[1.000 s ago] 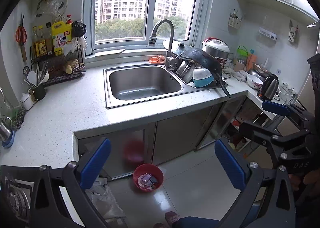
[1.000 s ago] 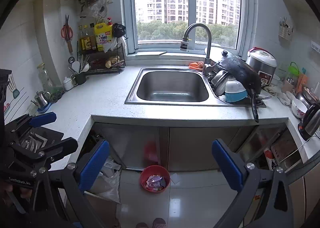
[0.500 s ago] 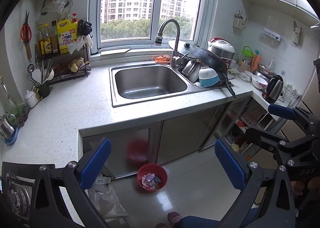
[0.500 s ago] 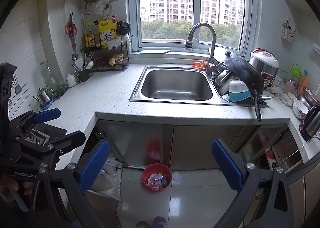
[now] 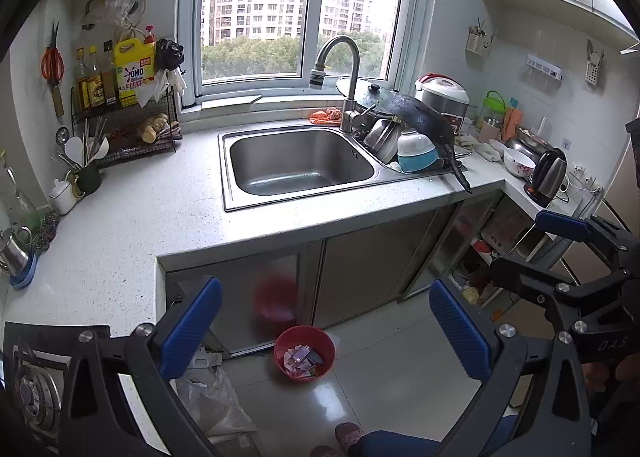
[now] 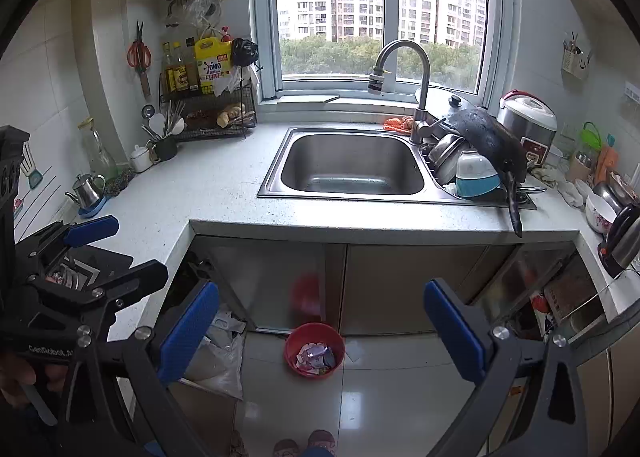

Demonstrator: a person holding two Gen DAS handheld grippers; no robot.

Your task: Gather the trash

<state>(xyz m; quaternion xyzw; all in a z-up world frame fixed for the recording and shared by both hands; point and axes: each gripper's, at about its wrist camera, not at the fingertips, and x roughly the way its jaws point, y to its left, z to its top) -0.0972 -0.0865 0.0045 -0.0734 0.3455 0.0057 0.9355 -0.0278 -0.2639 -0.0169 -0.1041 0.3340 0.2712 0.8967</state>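
- Left gripper [image 5: 326, 327]: held above the floor in front of the counter, blue-padded fingers [image 5: 192, 327] spread wide apart, nothing between them.
- Right gripper [image 6: 320, 327]: same height, jaws likewise wide apart and empty; it also shows at the right edge of the left wrist view.
- Red bin [image 6: 314, 349]: stands on the tiled floor just in front of the steel cabinet doors [image 6: 400, 289], below the sink. It lies between and beyond both grippers' fingers, well apart from them.
- Trash [image 6: 316, 357]: crumpled wrappers and paper scraps lie inside the bin.
- White scrap [image 6: 354, 353]: flat on the floor just right of the bin.
- Plastic bag [image 6: 218, 361]: slumped on the floor to the bin's left, under the counter's corner.
- Sink [image 5: 298, 167]: basin empty; faucet [image 5: 340, 73] at its far right.
- Dish rack area, right of sink: black pan [image 5: 426, 121] leaning over a blue-and-white bowl [image 5: 416, 151].
- Countertop [image 5: 132, 217]: speckled white.
- Person's slippered feet [image 6: 306, 443] at the near edge.
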